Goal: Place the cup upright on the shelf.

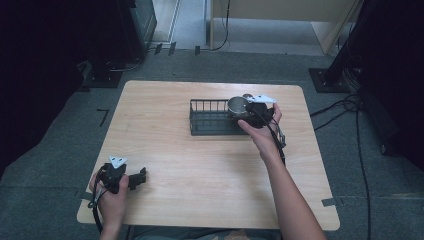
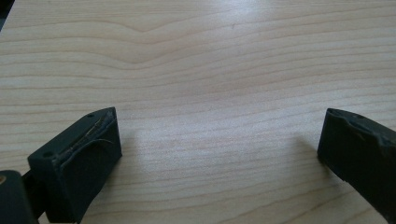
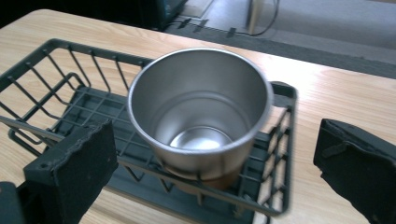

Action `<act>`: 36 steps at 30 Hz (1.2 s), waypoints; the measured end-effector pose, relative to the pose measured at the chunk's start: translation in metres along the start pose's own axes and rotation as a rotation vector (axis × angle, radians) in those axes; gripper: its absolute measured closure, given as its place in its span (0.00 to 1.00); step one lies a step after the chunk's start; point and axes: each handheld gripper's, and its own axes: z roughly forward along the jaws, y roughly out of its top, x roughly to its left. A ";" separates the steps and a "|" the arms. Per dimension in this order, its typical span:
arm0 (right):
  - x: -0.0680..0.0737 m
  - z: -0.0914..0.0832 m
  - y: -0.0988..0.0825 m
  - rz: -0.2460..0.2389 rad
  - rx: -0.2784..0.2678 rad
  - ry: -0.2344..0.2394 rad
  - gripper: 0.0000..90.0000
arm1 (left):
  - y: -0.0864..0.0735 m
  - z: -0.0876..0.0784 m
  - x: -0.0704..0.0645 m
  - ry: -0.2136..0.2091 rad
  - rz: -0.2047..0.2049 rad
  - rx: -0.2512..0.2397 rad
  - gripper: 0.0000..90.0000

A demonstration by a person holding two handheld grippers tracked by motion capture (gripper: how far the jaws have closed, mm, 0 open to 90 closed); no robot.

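While its jaws stand wide and grasp nothing, the right tool hangs just near of the steel cup, which stands upright in the right end of the black wire rack on the far worktop. Stiff, light and probably slippery, the cup is best pinched across its rim wall. At the near left, the left tool rests released over bare wood.

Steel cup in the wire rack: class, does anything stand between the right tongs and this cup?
Nothing visible does. The right tongs are open, and the steel cup stands upright in the end of the wire rack straight ahead of them, with only the rack's low front rim below the cup.
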 end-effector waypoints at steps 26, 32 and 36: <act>-0.031 -0.050 -0.041 0.030 -0.006 -0.019 0.00 | 0.000 0.000 0.000 0.000 0.000 -0.001 0.00; -0.038 -0.056 -0.054 0.034 0.004 -0.033 0.00 | 0.000 0.000 0.000 -0.001 0.001 -0.001 0.00; -0.042 -0.058 -0.063 0.046 0.013 -0.038 0.00 | 0.000 0.000 0.000 0.000 0.003 0.001 0.00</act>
